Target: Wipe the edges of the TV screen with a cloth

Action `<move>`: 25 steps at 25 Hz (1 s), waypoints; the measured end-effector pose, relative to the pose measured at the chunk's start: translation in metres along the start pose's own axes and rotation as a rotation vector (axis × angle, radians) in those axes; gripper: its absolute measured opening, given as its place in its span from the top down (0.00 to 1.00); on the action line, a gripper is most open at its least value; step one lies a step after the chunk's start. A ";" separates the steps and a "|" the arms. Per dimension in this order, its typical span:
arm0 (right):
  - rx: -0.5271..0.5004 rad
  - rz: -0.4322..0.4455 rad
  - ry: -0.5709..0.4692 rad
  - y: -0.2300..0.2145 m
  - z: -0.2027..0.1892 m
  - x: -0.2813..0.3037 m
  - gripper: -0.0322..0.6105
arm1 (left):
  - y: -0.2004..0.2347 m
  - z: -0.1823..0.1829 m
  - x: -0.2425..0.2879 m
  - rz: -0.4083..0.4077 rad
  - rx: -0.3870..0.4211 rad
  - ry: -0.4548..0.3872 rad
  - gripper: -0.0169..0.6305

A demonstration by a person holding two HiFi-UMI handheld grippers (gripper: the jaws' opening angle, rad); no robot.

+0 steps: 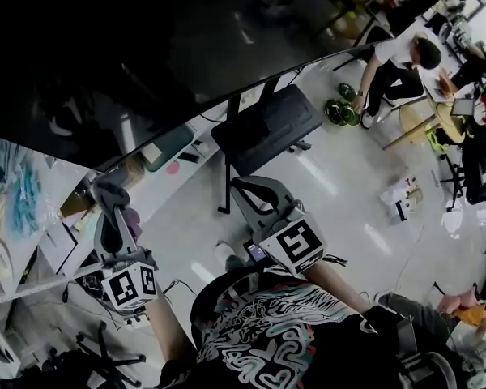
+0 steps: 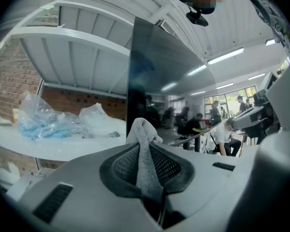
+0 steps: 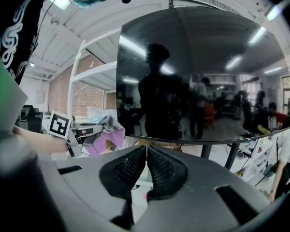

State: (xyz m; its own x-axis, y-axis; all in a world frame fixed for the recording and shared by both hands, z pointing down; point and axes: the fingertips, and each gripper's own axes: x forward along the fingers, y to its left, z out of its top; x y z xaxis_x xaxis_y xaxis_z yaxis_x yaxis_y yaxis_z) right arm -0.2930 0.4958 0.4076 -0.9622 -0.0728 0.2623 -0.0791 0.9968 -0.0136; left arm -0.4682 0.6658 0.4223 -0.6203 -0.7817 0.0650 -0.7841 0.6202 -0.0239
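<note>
In the head view, the left gripper (image 1: 107, 193) is hovering just beside the wide black TV screen's (image 1: 146, 47) lower edge. In the left gripper view, its jaws are clenching a grey fleecy cloth (image 2: 144, 149), which should be pressing flat along the frame. In the right gripper view, the right gripper's (image 3: 146, 151) jaws are sitting clenched and empty.

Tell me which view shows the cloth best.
The left gripper view: the cloth sits dead centre, pinched in the left gripper. The right gripper view shows it small and far off; the head view shows only a dim bunch.
</note>
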 end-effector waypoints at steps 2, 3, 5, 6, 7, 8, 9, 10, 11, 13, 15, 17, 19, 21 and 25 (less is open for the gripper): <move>0.019 0.018 -0.001 -0.004 -0.003 0.001 0.90 | 0.006 0.003 0.001 0.024 -0.046 -0.016 0.90; 0.024 0.023 0.002 -0.008 -0.006 0.001 0.90 | 0.006 0.003 0.002 0.023 -0.057 -0.024 0.90; 0.022 0.011 0.017 -0.016 -0.014 -0.002 0.90 | 0.000 -0.001 0.008 0.007 -0.050 -0.028 0.90; 0.027 -0.003 0.022 -0.018 -0.017 -0.003 0.90 | -0.002 -0.005 0.011 -0.001 -0.042 -0.021 0.90; 0.038 -0.016 0.025 -0.019 -0.019 -0.003 0.90 | -0.003 -0.008 0.014 -0.008 -0.036 -0.013 0.90; 0.047 -0.024 0.026 -0.016 -0.020 -0.003 0.90 | -0.002 -0.010 0.015 -0.014 -0.028 -0.006 0.90; 0.050 -0.026 0.026 -0.012 -0.020 -0.001 0.90 | 0.000 -0.012 0.016 -0.019 -0.017 0.000 0.90; 0.049 -0.023 0.027 -0.007 -0.021 0.001 0.90 | 0.002 -0.013 0.016 -0.023 -0.003 0.006 0.90; 0.048 -0.020 0.028 -0.003 -0.022 0.003 0.90 | 0.005 -0.014 0.017 -0.024 0.007 0.013 0.90; 0.050 -0.016 0.028 0.005 -0.024 0.004 0.90 | 0.010 -0.019 0.020 -0.023 0.013 0.027 0.90; 0.055 -0.014 0.034 0.011 -0.028 0.002 0.90 | 0.013 -0.025 0.024 -0.021 0.012 0.045 0.90; 0.053 -0.011 0.043 0.015 -0.029 0.001 0.90 | 0.015 -0.028 0.028 -0.023 -0.003 0.053 0.90; 0.047 -0.015 0.051 0.016 -0.029 0.001 0.90 | 0.016 -0.030 0.033 -0.025 -0.015 0.053 0.90; 0.043 -0.027 0.056 0.015 -0.030 0.000 0.90 | 0.018 -0.031 0.039 -0.031 -0.014 0.054 0.90; 0.041 -0.044 0.071 0.013 -0.033 -0.001 0.90 | 0.019 -0.033 0.053 -0.047 -0.022 0.046 0.90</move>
State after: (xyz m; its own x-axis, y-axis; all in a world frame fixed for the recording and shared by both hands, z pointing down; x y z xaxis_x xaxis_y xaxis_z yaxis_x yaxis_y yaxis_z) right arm -0.2845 0.5099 0.4393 -0.9367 -0.1123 0.3316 -0.1327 0.9904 -0.0395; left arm -0.5152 0.6379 0.4586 -0.5809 -0.8063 0.1114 -0.8112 0.5847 0.0022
